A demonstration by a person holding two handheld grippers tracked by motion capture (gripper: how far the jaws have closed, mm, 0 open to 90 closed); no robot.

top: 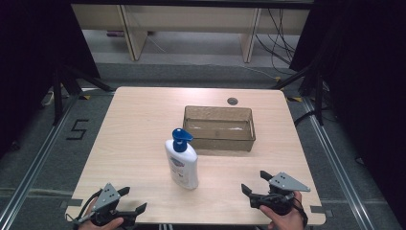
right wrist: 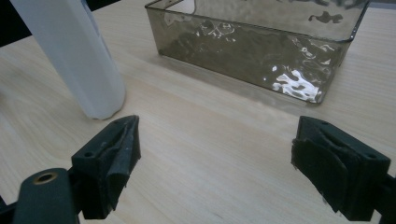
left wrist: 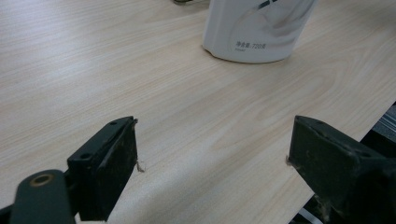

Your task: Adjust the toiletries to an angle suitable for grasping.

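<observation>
Both grippers wait at the near edge of the table, the left gripper and the right gripper each with jaws spread wide and nothing between them. One white pump bottle with a blue head stands upright between them, just in front of one smoky clear bin, apart from it. Judging by this, the work is at its approach step: a gripper must next close in on the bottle's body squarely, lest it topple.
</observation>
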